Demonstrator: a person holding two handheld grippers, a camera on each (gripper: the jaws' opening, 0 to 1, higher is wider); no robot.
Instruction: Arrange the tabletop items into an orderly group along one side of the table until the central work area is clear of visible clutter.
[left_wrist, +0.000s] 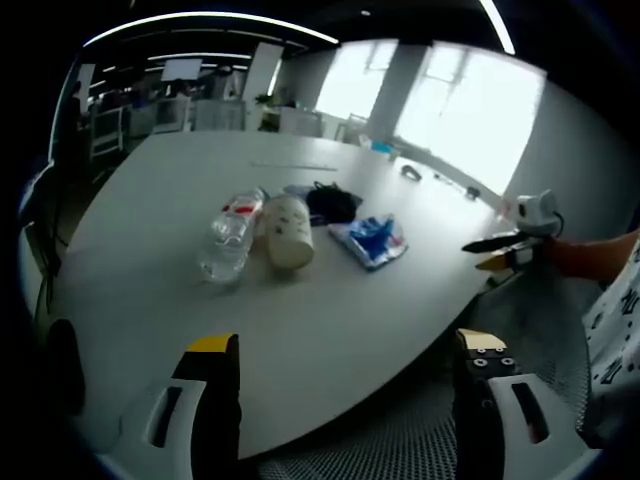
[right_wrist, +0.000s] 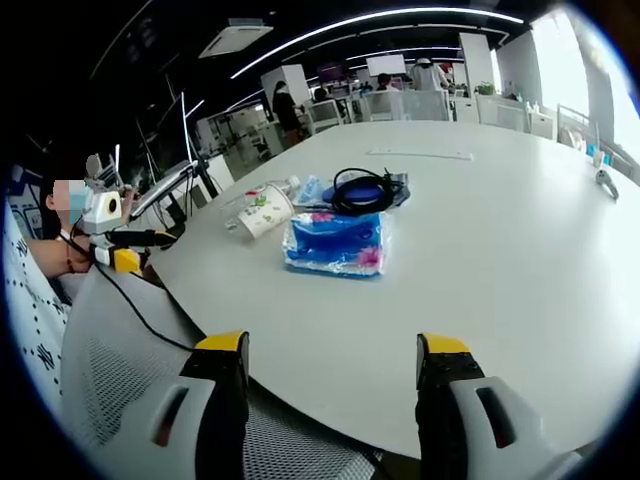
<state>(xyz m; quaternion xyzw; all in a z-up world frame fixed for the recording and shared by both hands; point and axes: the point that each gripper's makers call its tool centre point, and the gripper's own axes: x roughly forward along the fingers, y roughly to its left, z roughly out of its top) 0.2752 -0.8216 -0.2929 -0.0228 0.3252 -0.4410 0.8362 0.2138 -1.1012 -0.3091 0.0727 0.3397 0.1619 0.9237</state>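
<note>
Your left gripper (left_wrist: 345, 365) hangs over the near edge of the white tabletop (left_wrist: 330, 320) with its jaws spread wide and nothing between them. Your right gripper (right_wrist: 330, 365) is likewise wide open and empty, poised at the tabletop's edge above a mesh chair back (right_wrist: 130, 390).

The clutter sits in one loose cluster near the middle of the tabletop, well apart from both grippers. In the left gripper view, a clear plastic bottle (left_wrist: 229, 236) with a red-and-white label lies on its side, touching or just beside a paper cup (left_wrist: 287, 233) that also lies tipped over. Behind the cup sits a coiled black cable (left_wrist: 331, 203) on something blue, and to the right of the cup lies a blue tissue pack (left_wrist: 371, 241).

In the right gripper view, the same tissue pack (right_wrist: 336, 244) is the item nearest you, the black cable (right_wrist: 361, 189) lies just behind it, and the paper cup (right_wrist: 264, 213) rests to its left with the bottle (right_wrist: 238, 210) mostly hidden behind it.

A small dark object (left_wrist: 411, 172) lies far off near the window-side edge of the tabletop.
</note>
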